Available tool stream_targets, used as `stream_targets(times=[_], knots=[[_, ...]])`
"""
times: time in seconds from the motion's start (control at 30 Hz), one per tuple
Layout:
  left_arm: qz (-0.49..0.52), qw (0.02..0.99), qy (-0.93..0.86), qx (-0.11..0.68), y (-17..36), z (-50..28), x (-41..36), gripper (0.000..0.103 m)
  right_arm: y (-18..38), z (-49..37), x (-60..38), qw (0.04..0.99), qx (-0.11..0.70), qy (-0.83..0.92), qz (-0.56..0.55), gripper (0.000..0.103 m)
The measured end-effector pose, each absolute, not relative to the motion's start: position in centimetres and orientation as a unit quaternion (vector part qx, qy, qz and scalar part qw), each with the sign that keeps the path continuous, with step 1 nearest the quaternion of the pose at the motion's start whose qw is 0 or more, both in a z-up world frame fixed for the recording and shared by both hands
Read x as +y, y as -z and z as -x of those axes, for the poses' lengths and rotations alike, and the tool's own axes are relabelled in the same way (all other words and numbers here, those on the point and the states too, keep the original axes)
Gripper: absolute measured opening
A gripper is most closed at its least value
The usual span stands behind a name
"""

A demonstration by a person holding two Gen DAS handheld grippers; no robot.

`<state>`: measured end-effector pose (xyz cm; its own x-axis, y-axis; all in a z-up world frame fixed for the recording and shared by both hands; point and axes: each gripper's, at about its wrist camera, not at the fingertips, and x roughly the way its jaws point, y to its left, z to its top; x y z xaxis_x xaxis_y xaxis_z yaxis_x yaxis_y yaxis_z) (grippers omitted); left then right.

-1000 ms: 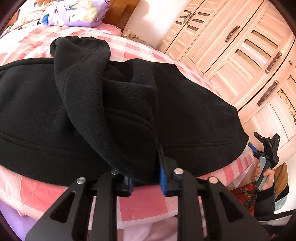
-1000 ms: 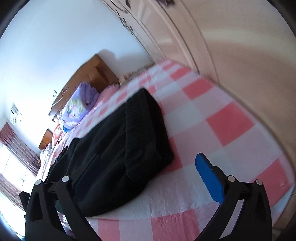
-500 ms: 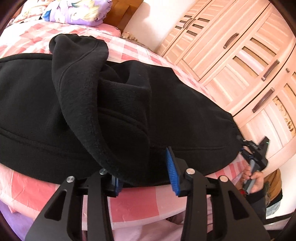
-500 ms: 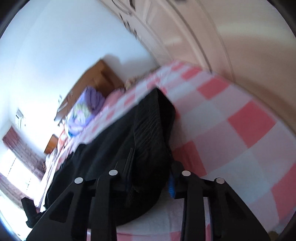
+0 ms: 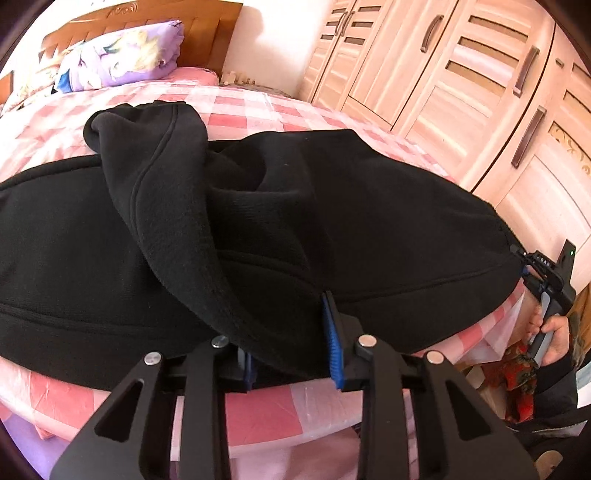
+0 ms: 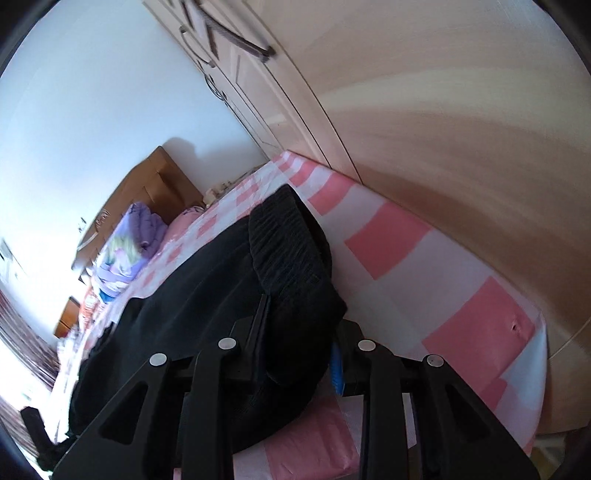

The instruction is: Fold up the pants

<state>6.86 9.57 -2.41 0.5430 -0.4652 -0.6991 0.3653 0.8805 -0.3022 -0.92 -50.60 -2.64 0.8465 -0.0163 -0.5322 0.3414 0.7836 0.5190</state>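
Observation:
Black fleece pants (image 5: 332,229) lie across the pink checked bed, with one leg folded over the middle. My left gripper (image 5: 291,354) is at the near edge of the pants, its jaws around the folded leg's hem with a gap beside the blue right pad (image 5: 332,343). My right gripper (image 6: 299,350) is closed on the ribbed waistband end of the pants (image 6: 291,258). It also shows in the left wrist view (image 5: 546,280) at the pants' right end.
The bed (image 5: 258,107) has a wooden headboard (image 5: 207,33) and a purple pillow (image 5: 122,55) at the far end. A light wood wardrobe (image 5: 461,74) stands close along the right side of the bed.
My right gripper moved in from open above the bed and closed on the waistband end. My left gripper's jaws widened around the folded leg's hem.

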Motion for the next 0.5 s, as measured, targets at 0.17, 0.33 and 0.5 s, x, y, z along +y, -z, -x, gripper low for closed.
stream_targets(times=[0.17,0.33,0.5], knots=[[0.072,0.877,0.234,0.413,2.2,-6.4,10.8,0.06,3.4,1.2,-50.9,0.905,0.258,0.119,-0.316,0.027],[0.095,0.885,0.231,0.392,1.6,-5.8,13.2,0.079,3.3,1.4,-51.0,0.908,0.256,0.144,-0.3,0.027],[0.123,0.9,0.202,0.366,-0.2,-6.5,17.0,0.087,2.5,1.2,-50.4,0.905,0.29,0.15,-0.272,0.049]])
